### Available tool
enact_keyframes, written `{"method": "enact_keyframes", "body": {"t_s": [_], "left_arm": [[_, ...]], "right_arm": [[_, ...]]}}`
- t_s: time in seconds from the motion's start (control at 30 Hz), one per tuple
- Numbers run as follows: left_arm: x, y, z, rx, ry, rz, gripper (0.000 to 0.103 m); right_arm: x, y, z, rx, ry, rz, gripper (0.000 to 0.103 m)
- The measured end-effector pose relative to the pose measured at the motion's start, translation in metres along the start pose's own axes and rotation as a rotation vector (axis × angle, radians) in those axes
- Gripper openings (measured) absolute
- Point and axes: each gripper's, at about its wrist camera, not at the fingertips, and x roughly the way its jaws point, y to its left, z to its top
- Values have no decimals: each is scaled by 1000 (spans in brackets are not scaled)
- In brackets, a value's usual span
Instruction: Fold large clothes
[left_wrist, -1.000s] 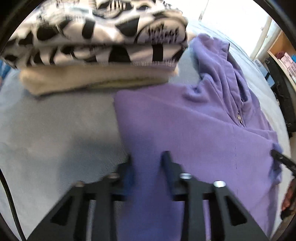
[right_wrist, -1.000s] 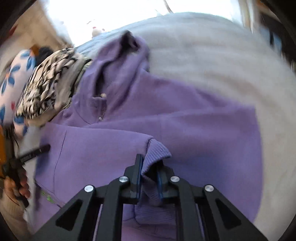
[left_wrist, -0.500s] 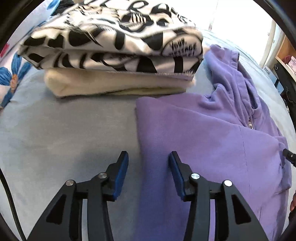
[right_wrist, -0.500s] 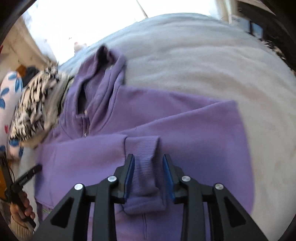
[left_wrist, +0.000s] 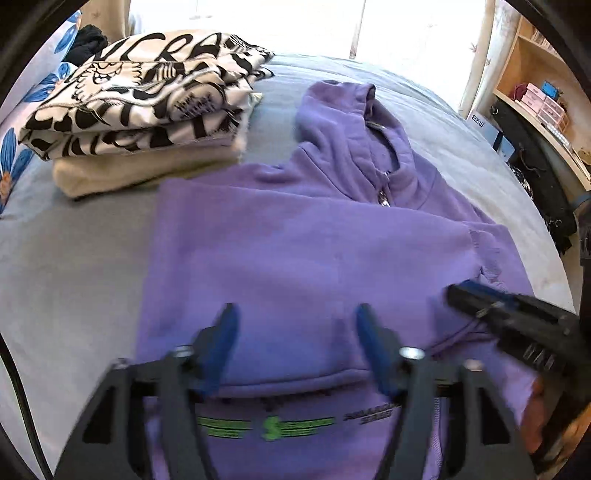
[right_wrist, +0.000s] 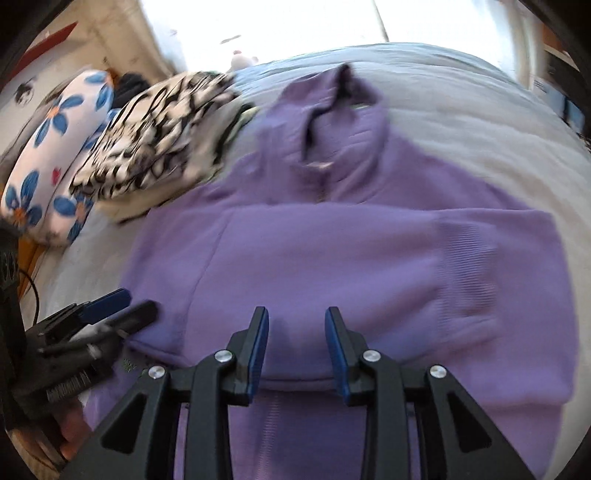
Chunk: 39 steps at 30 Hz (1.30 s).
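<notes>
A purple hoodie (left_wrist: 314, 240) lies face up on the bed, hood at the far end, both sleeves folded in across the chest. Its ribbed cuff (right_wrist: 465, 266) rests flat on the right side. My left gripper (left_wrist: 297, 325) hovers over the hoodie's lower front near the green print; its jaws are opening and nothing is between them. My right gripper (right_wrist: 297, 328) is open above the folded sleeve near the hem, its pads clear of the cloth. Each gripper shows in the other's view: right gripper (left_wrist: 480, 302), left gripper (right_wrist: 110, 310).
A stack of folded clothes (left_wrist: 147, 92), black-and-white print over a cream garment (left_wrist: 147, 173), sits on the grey bed (left_wrist: 74, 258) to the hoodie's far left. A blue-flowered pillow (right_wrist: 55, 147) lies beyond it. Shelves (left_wrist: 535, 103) stand at the right.
The right gripper has let go of the sleeve cuff, which now lies flat across the chest. The left gripper has opened wide off the hoodie's edge. Both have pulled back toward the hem.
</notes>
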Motion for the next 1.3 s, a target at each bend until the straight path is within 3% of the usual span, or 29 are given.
{"method": "enact_keyframes", "body": {"t_s": [0.13, 0.17, 0.27, 0.3, 0.37, 0.47, 0.67, 0.87, 1.2, 1.23, 1.3], "left_arm": [[25, 1, -12, 35, 23, 139, 72], [28, 7, -14, 25, 28, 144, 72], [21, 35, -20, -26, 13, 97, 72], [19, 41, -20, -36, 10, 77, 68], [16, 50, -21, -52, 11, 42, 64], [10, 53, -23, -61, 8, 41, 64], [-2, 62, -24, -93, 13, 72, 64], [-13, 62, -26, -88, 15, 107, 69], [-53, 59, -40, -94, 10, 100, 71], [-60, 57, -42, -89, 3, 100, 71], [-73, 54, -45, -80, -11, 104, 71]], "right_arm": [[15, -3, -8, -14, 27, -20, 32], [14, -11, -9, -16, 23, -30, 29], [1, -43, -11, 0, -9, -115, 29], [-3, -54, -11, 10, -20, -142, 17], [-9, -83, -13, 76, -11, -61, 0], [-19, -96, -15, 124, -15, -17, 0], [-23, -83, -17, 103, -23, -87, 0], [-33, -79, -19, 127, -25, -130, 10], [-80, -60, -34, 100, -68, -156, 12], [-85, -57, -36, 98, -75, -156, 15], [-98, -51, -40, 95, -97, -159, 35]]}}
